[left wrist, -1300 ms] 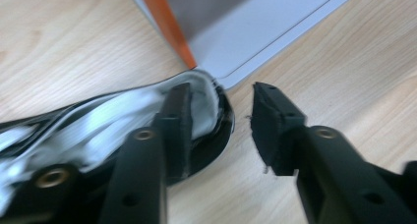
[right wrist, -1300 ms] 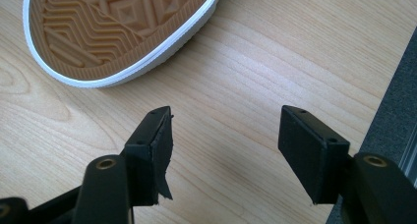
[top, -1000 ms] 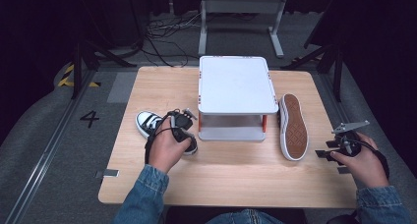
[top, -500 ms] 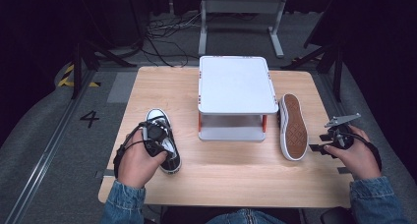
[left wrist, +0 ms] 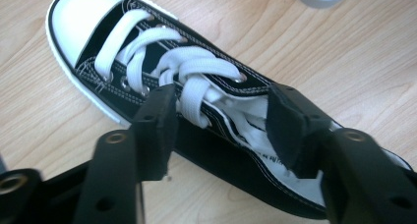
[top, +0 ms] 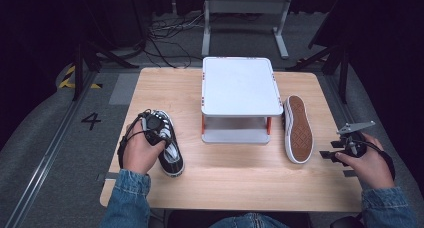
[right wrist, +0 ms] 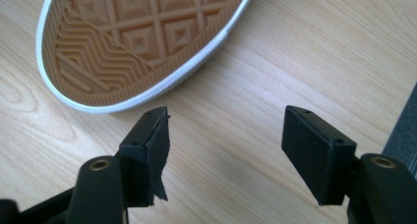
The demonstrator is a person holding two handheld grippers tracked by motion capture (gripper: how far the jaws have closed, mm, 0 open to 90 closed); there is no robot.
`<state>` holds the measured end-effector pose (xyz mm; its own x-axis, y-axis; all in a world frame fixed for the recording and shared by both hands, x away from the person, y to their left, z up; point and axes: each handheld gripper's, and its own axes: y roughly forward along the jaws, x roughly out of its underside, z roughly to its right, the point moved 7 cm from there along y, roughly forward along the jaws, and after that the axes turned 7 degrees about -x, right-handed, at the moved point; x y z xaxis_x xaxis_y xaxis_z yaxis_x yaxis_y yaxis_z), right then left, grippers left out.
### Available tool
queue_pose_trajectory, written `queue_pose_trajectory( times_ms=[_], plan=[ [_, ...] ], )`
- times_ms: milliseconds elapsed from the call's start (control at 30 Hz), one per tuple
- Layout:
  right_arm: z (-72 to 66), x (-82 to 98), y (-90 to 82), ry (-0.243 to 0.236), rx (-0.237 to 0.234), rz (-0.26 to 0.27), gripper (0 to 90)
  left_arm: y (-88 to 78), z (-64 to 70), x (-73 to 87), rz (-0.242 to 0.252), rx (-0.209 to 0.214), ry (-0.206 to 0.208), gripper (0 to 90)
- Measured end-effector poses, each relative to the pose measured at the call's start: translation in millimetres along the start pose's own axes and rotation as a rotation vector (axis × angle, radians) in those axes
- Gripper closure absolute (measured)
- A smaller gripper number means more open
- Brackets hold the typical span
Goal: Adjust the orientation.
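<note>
A black high-top sneaker (top: 171,155) with white laces lies upright on the left part of the wooden table (top: 240,180). My left gripper (top: 156,122) hovers over its ankle end. In the left gripper view the sneaker (left wrist: 196,81) lies between the jaws of the left gripper (left wrist: 221,121), which have just been opening; the pads stand off it. A second sneaker (top: 297,130) lies on its side right of the white shelf (top: 240,85), brown sole (right wrist: 137,37) showing. My right gripper (top: 330,149) is open near its heel, with nothing between the jaws of the right gripper (right wrist: 226,145).
The white two-level shelf stands mid-table with an open lower level facing me. The table's right edge (right wrist: 393,130) runs close beside the right gripper. Bare wood stretches along the near edge between my hands. Dark floor, cables and stand legs lie beyond the table.
The left hand drew the black sneaker away from the shelf's left foot to the table's left part, turned it, and opened its jaws. The right hand stayed almost still.
</note>
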<state>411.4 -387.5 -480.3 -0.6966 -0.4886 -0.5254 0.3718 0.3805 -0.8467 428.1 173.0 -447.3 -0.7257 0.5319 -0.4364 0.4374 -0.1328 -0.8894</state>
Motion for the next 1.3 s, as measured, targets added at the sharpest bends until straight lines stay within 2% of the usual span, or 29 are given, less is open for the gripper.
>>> queue_pose_trajectory(
  times_ms=[33, 67, 200, 267, 333, 400, 500, 600, 733, 933, 1000, 1100, 1300],
  plan=[
    [0.7, 1.3, -0.4, 0.000, 0.006, 0.001, 35.3, 0.9, -1.6, -0.6, 0.017, 0.012, 0.019, 44.1],
    [1.2, 2.4, -0.3, -0.001, 0.011, 0.004, 35.0, 1.9, -2.9, 0.6, 0.019, 0.033, 0.021, 43.3],
    [0.1, 5.1, -0.5, 0.004, 0.004, -0.001, 35.4, 3.9, -5.6, 10.8, -0.013, 0.094, 0.004, 45.8],
    [-0.1, 5.0, -0.5, 0.005, 0.002, 0.002, 35.3, 4.9, -5.7, 11.2, -0.014, 0.093, 0.007, 45.5],
    [0.0, 4.8, -0.5, 0.005, 0.003, 0.002, 35.1, 8.7, -6.7, 11.6, -0.026, 0.072, 0.008, 45.4],
    [-0.6, 4.2, 0.1, 0.001, 0.001, 0.004, 34.9, 11.5, -9.4, 9.0, -0.013, 0.030, 0.008, 45.0],
    [-2.4, 3.6, 1.8, -0.005, -0.004, 0.002, 34.6, 15.2, -10.6, 1.7, 0.010, -0.017, 0.038, 44.8],
    [-2.9, 3.5, 2.7, -0.011, -0.004, -0.002, 34.5, 21.3, -9.6, -3.0, 0.011, -0.021, 0.059, 44.8],
    [-4.1, 3.8, 3.6, -0.015, -0.009, -0.003, 34.3, 28.8, -6.6, -10.0, 0.023, 0.010, 0.047, 45.5],
    [-4.9, 4.7, 2.9, -0.015, -0.008, 0.001, 34.1, 30.2, -5.7, -12.5, -0.008, 0.052, 0.008, 59.2],
    [-4.9, 5.0, 3.3, -0.016, -0.007, -0.002, 34.1, 29.6, -8.2, -10.9, -0.015, 0.041, 0.002, 71.6],
    [-5.1, 4.9, 4.1, -0.017, -0.008, -0.002, 34.0, 27.1, -8.8, -10.0, -0.013, 0.035, -0.014, 77.3],
    [-4.7, 4.3, 4.8, -0.021, -0.011, 0.001, 34.0, 20.6, -9.7, -9.1, 0.005, 0.017, -0.004, 82.2]
  ],
)
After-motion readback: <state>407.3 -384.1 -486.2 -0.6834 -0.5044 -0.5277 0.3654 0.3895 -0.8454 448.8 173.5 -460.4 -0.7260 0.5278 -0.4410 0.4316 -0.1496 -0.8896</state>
